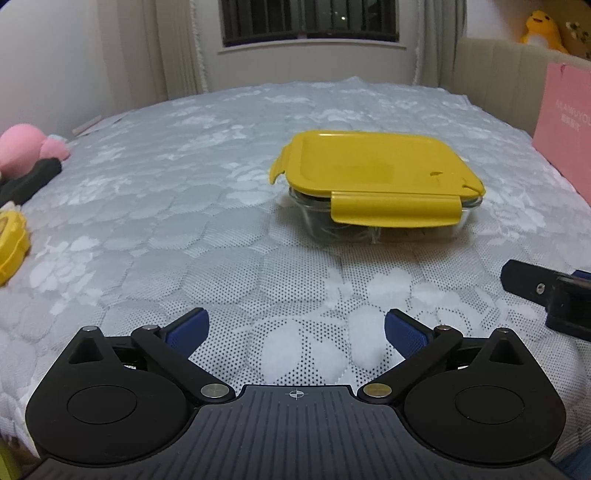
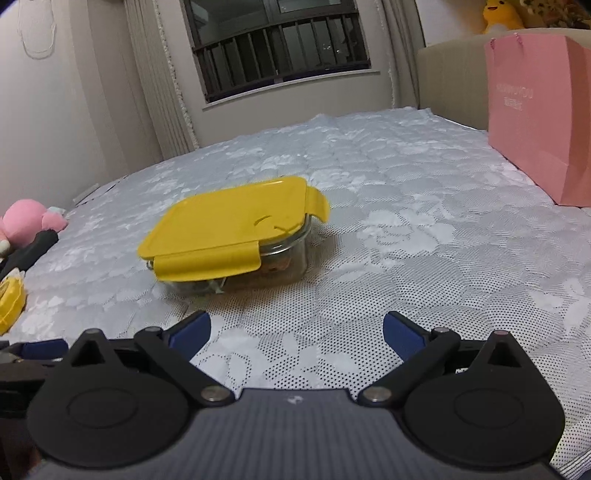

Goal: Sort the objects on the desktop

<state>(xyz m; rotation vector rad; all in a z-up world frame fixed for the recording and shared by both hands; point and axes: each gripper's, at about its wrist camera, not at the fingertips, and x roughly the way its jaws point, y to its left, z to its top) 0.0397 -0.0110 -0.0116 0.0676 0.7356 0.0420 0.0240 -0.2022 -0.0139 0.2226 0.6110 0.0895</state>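
A glass container with a yellow lid rests on the patterned white mattress, its lid flaps sticking out unclipped; small items show dimly through the glass. My left gripper is open, low over the mattress, short of the container and empty. My right gripper is open too, with the container ahead and to its left. The right gripper's black finger shows at the right edge of the left wrist view. Part of the left gripper shows at the left edge of the right wrist view.
A pink plush toy, a black object and a yellow round item lie at the left edge. A pink paper bag stands at the right by a beige headboard. A window is behind.
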